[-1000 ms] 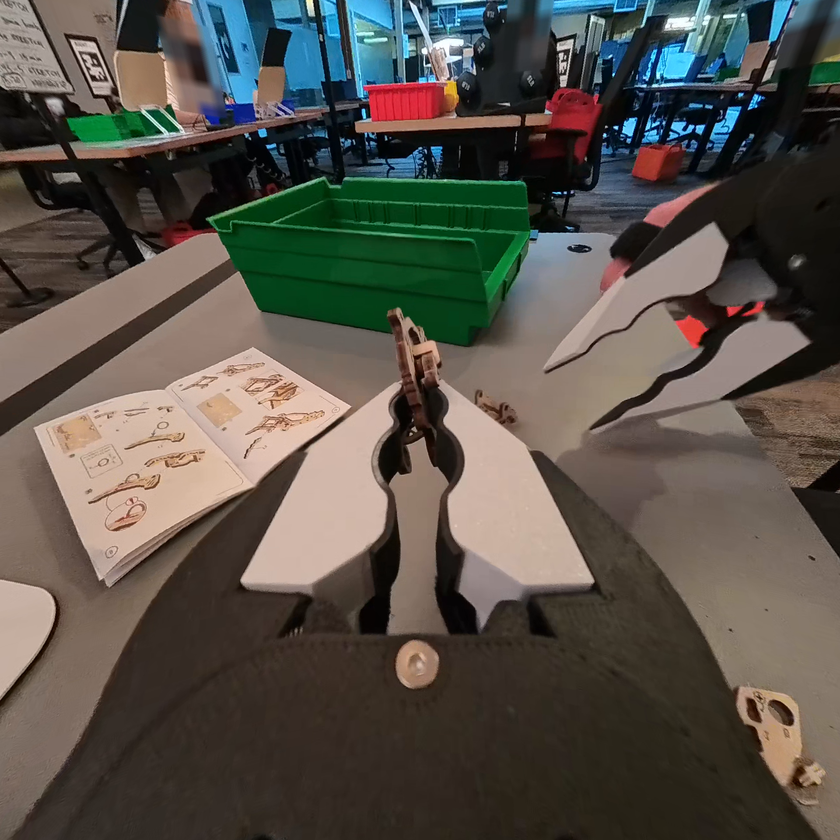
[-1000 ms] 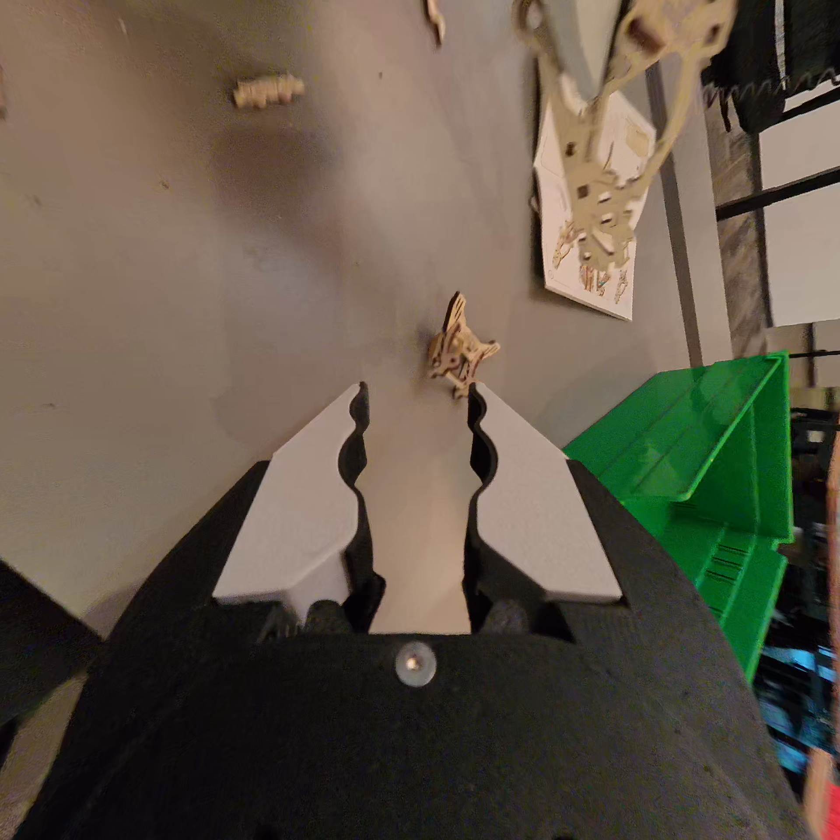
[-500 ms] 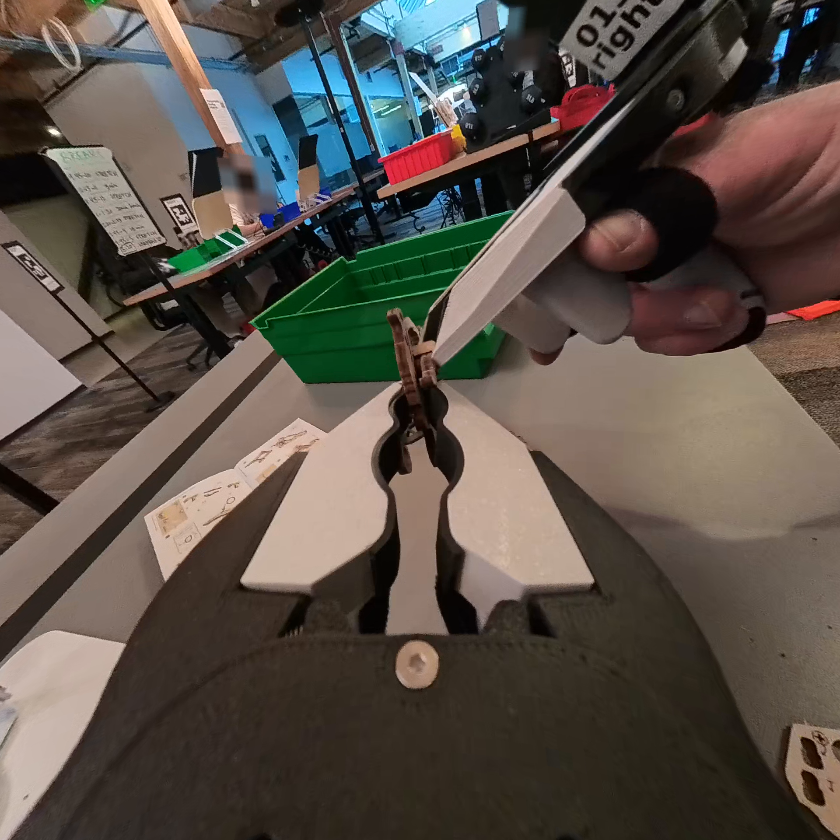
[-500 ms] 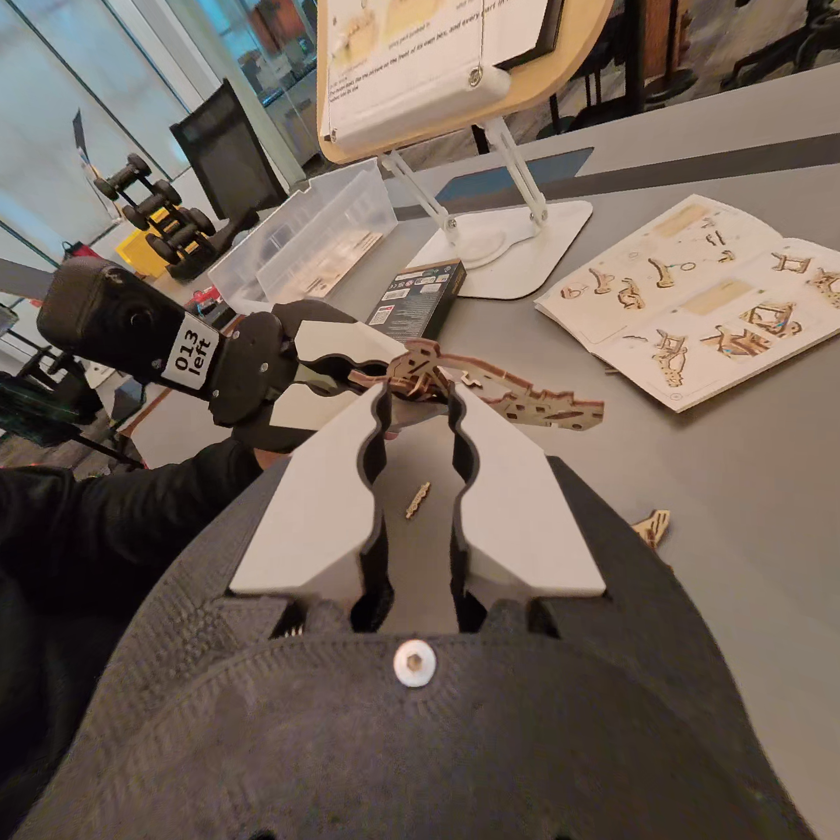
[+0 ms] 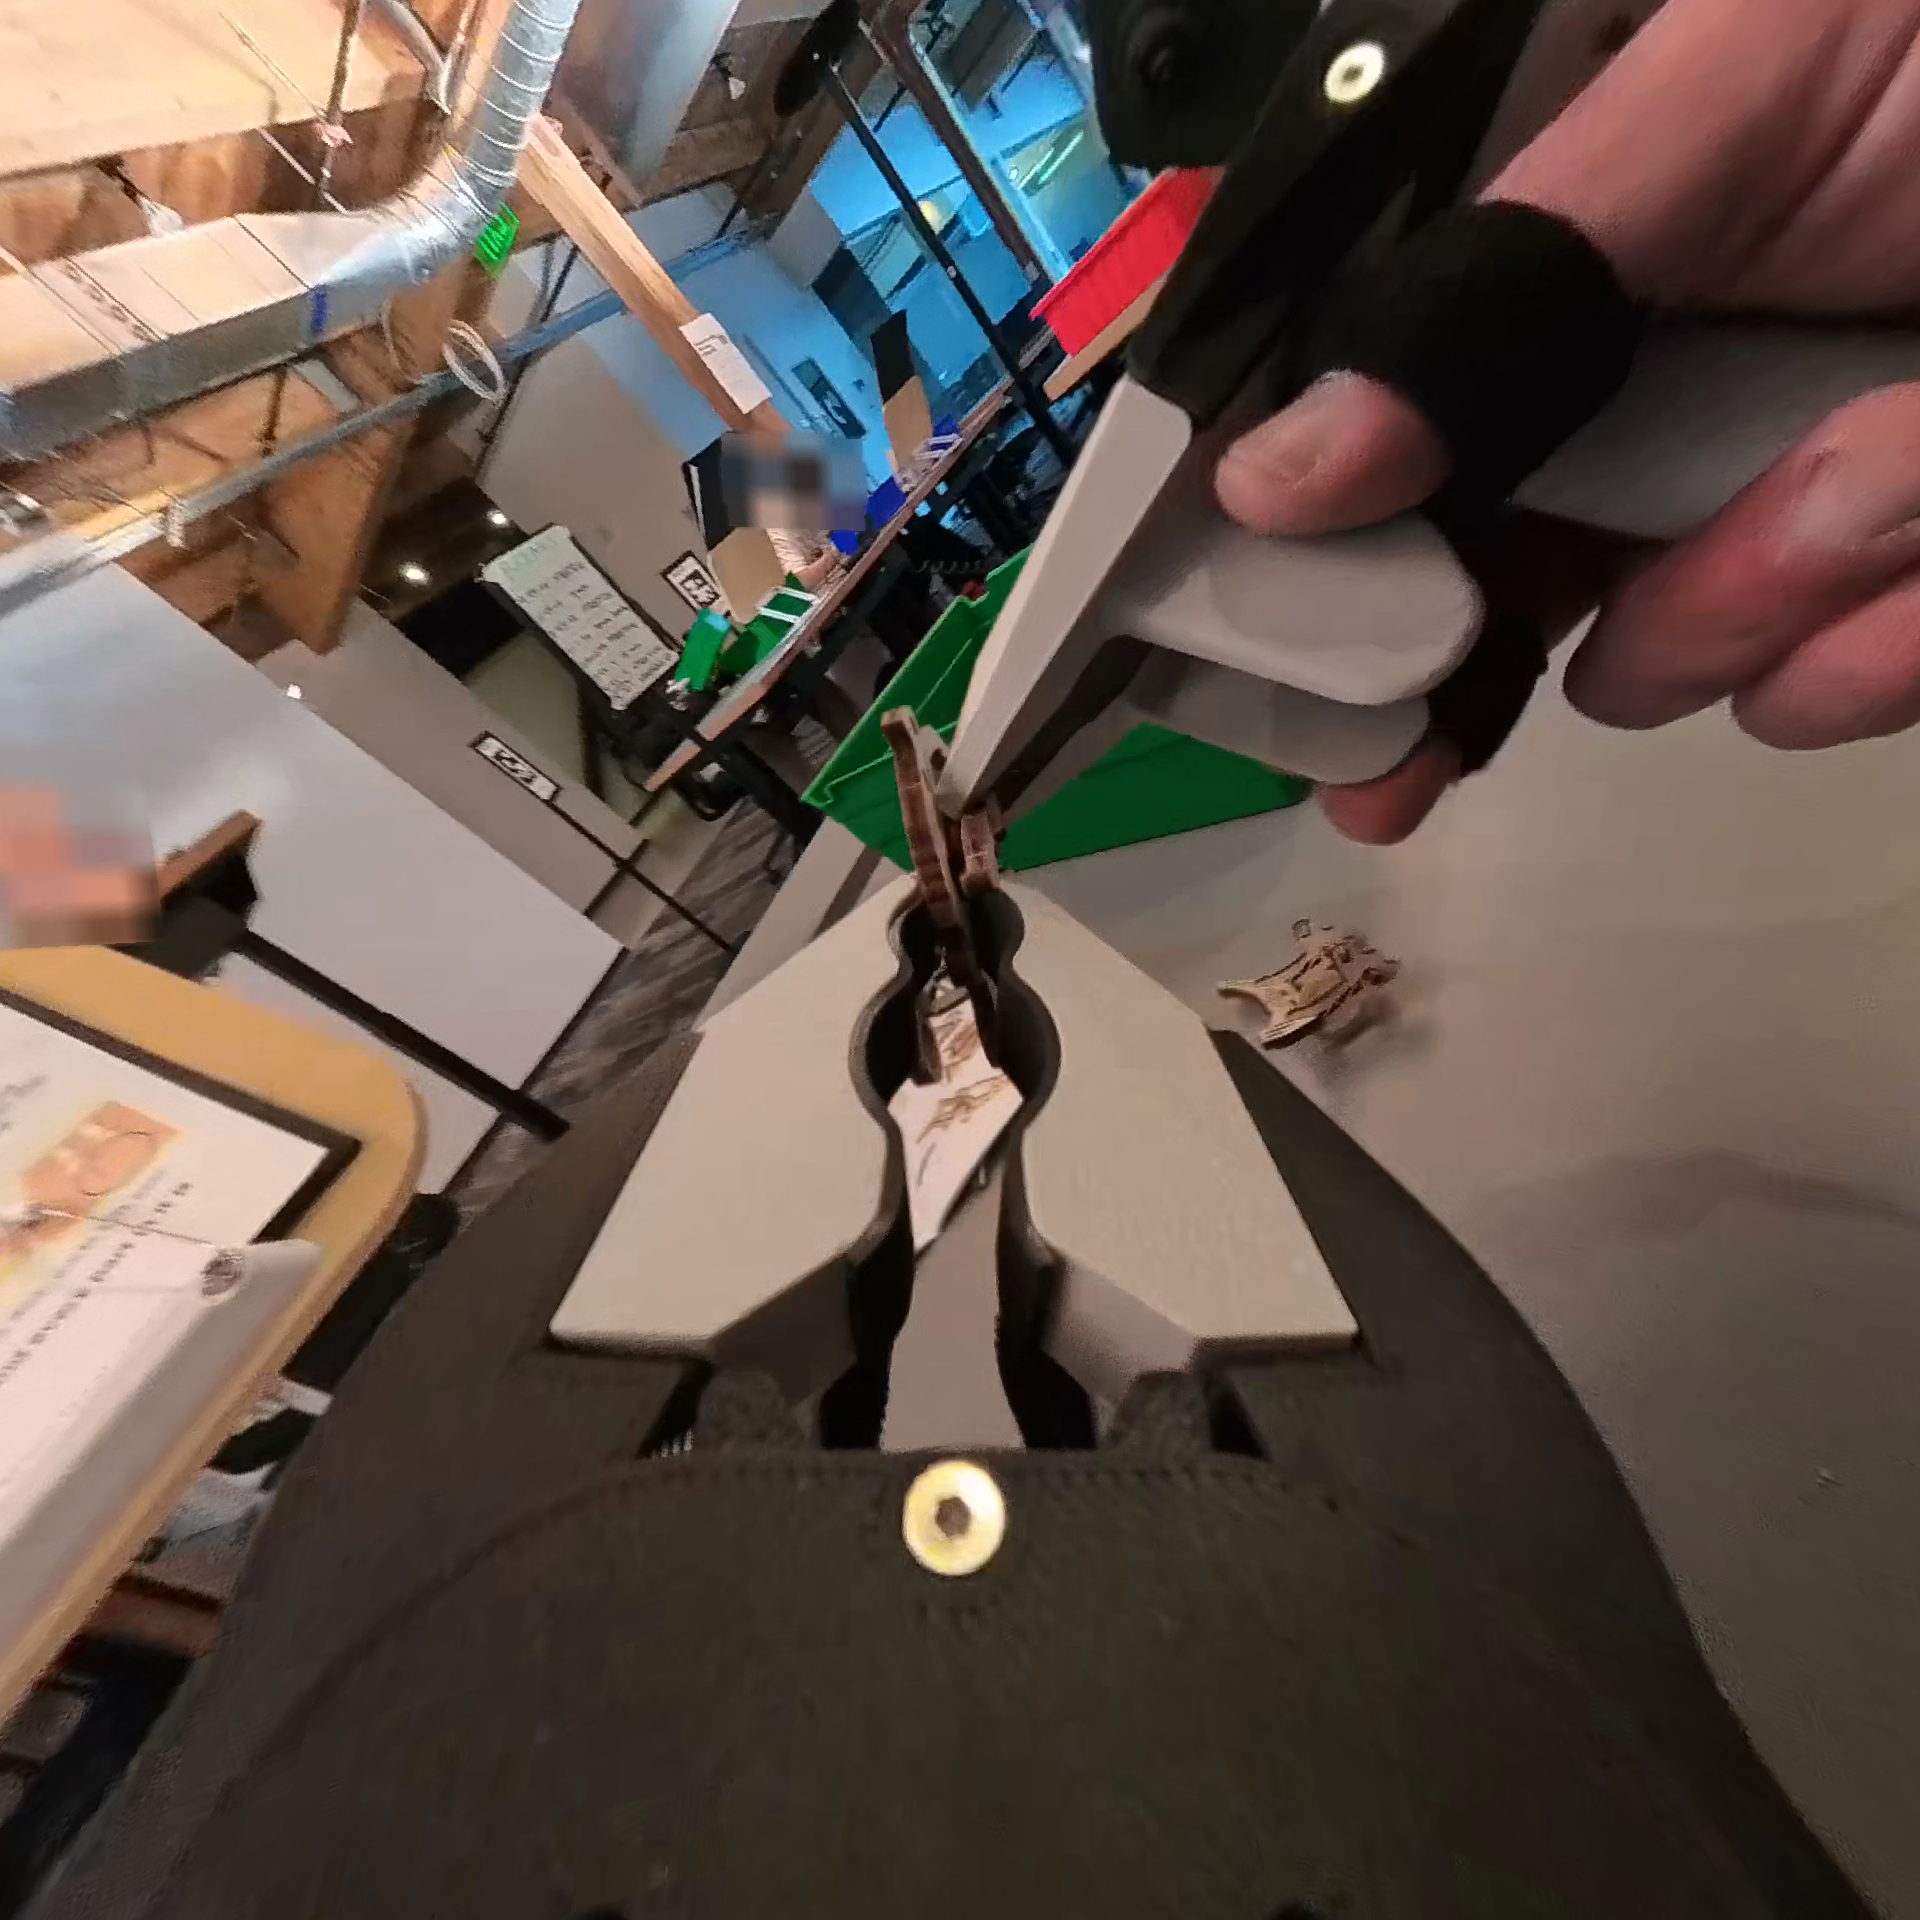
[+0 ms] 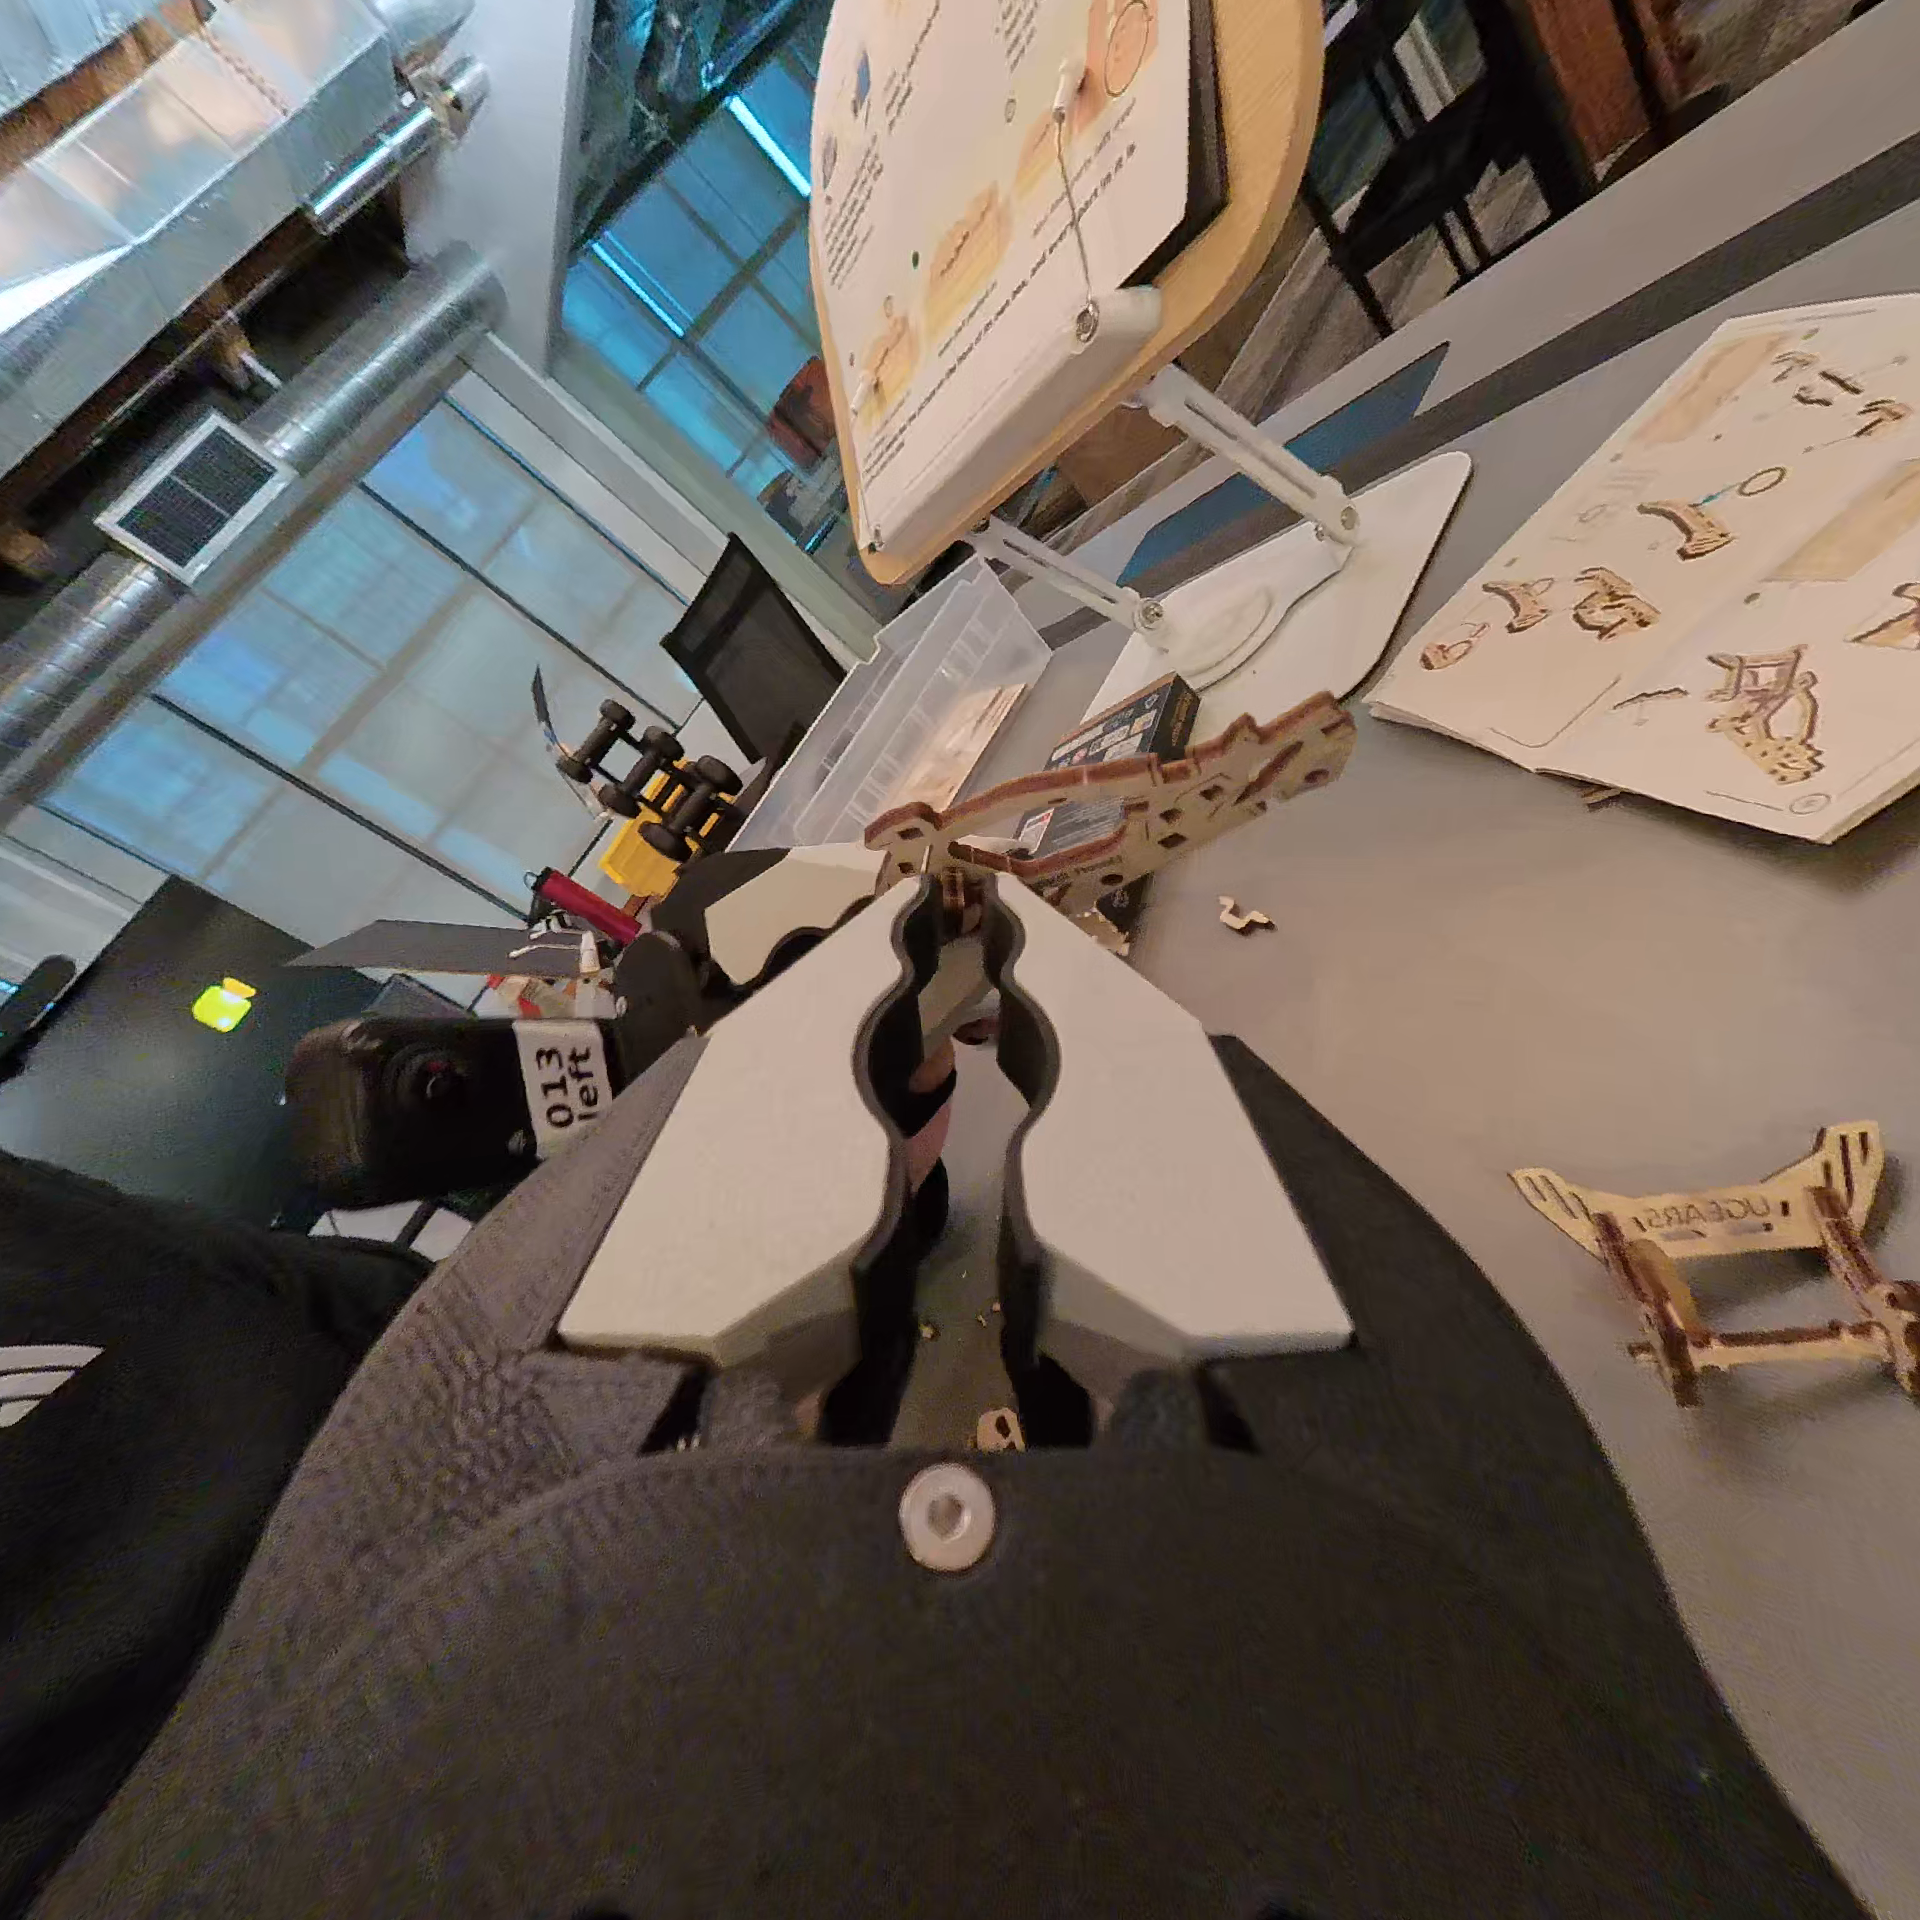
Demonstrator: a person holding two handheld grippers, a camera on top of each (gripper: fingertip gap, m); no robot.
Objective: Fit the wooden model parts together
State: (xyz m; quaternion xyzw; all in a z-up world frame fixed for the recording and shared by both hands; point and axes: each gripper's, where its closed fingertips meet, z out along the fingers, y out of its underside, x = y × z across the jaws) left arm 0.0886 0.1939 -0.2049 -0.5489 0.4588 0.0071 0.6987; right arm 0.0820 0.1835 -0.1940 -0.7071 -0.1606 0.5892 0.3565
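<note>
My left gripper (image 5: 951, 902) is shut on the wooden model (image 5: 930, 821), a flat laser-cut assembly seen edge-on above the table. My right gripper (image 5: 971, 805) comes in from the upper right, held by a hand, with its tips pinched on a small part at the model's top. In the right wrist view my right gripper (image 6: 956, 888) is shut on that small part, where it meets the long wooden model (image 6: 1153, 790). The left gripper (image 6: 821, 883) holds the model from the far side. A wooden frame sub-assembly (image 6: 1704, 1278) lies on the table to the right; it also shows in the left wrist view (image 5: 1309, 987).
A green bin (image 5: 914, 717) stands behind the model. An open instruction booklet (image 6: 1714, 623), a board on a white stand (image 6: 1351, 582), a clear plastic box (image 6: 914, 707), a small dark box (image 6: 1122, 738) and a loose wooden bit (image 6: 1245, 916) sit on the grey table (image 6: 1455, 1039). Less than 4 cm separates the two grippers' tips.
My right gripper swung from over the table to the model in my left gripper and shut on its small top part. Both grippers have lifted and rolled.
</note>
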